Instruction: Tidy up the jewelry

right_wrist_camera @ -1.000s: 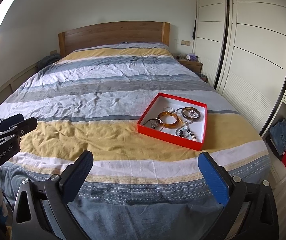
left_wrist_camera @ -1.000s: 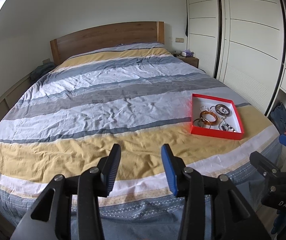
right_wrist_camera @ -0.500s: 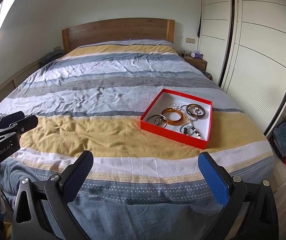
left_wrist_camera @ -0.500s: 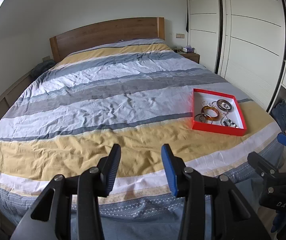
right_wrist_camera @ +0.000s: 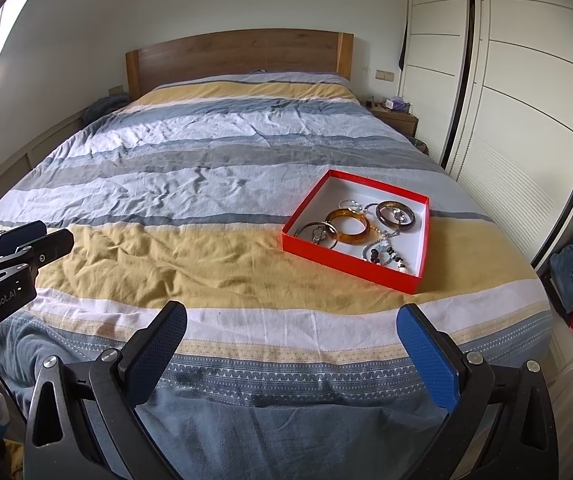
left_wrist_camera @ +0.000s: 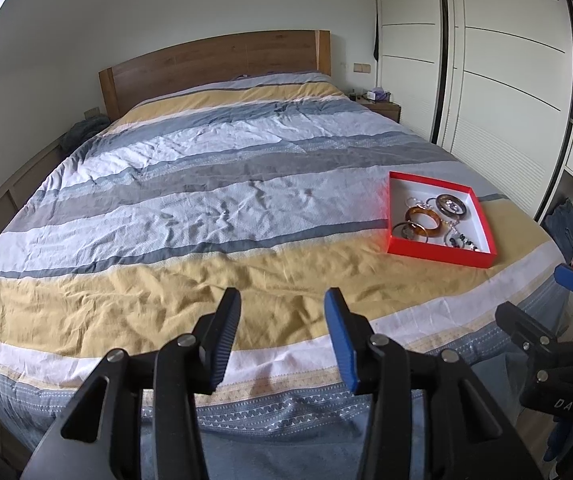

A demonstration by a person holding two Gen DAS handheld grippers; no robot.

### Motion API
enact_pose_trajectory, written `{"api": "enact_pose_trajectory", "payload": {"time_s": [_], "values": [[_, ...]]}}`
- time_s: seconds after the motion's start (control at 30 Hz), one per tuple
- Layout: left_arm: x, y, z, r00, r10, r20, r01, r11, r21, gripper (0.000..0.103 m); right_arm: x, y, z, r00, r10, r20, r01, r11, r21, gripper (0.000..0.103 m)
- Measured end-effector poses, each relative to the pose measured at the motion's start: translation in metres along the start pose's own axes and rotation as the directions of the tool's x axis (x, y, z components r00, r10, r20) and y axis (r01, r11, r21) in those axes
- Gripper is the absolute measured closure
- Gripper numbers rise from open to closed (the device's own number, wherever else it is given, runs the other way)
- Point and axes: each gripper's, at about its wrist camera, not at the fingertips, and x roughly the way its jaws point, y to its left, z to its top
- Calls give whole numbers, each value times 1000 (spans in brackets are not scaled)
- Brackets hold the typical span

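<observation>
Both tools hover over the foot of the bed (right_wrist_camera: 214,184), well short of anything worth grabbing. The right gripper (right_wrist_camera: 291,338) has its jaws spread wide and holds nothing; the left gripper (left_wrist_camera: 282,330) has its jaws at a narrower gap, also holding nothing.

The shallow red cardboard tray with a white inside (right_wrist_camera: 352,268) lies on the yellow stripe of the striped duvet, ahead of the right jaws and a little to their right. From the left jaws it sits far off to the right and ahead. Inside it, all crowded together: a translucent amber bangle (right_wrist_camera: 347,223), a dark brown bangle (right_wrist_camera: 395,213) just beyond it to the right, a thin metal bangle (right_wrist_camera: 316,234) overlapping the amber one on the near left, some thin silver hoops (right_wrist_camera: 351,205) at the far side, and a string of black and white beads (right_wrist_camera: 382,256) nearest the right jaws.

My worry is the tangle. The pieces touch and overlap, so closing on 1 bangle could drag a chain or the beads up with it and spill them onto the duvet, where small bits would vanish into the creases. The tray also rests on soft, rumpled bedding; pressing down on a rim would probably tip it. The thin hoops look hard to pinch with such broad pads. The left tool, as far off as it is, cannot steady the tray yet.
</observation>
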Motion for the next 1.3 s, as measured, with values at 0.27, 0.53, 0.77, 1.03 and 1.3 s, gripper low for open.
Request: {"api": "enact_pose_trajectory", "payload": {"time_s": [0.27, 0.53, 0.77, 1.03, 1.3], "values": [[1, 2, -6, 1000, 4, -5, -4, 1000, -2, 61, 0, -3, 0, 1000, -6, 4, 6, 1000, 9, 0], [1, 2, -8, 1000, 3, -4, -3, 1000, -4, 60, -1, -3, -1, 1000, -11, 1, 11, 1000, 12, 0], [1, 3, -8, 1000, 3, -6, -3, 1000, -3, 60, -1, -2, -1, 1000, -11, -3, 11, 1000, 6, 0], [1, 3, -12, 1000, 3, -10, -3, 1000, -3, 59, 1, -1, -3, 1000, -15, -11, 15, 1000, 6, 0], [2, 3, -15, 1000, 3, -15, -3, 1000, -2, 59, 2, -1, -3, 1000, -16, -13, 16, 1000, 8, 0]]}}
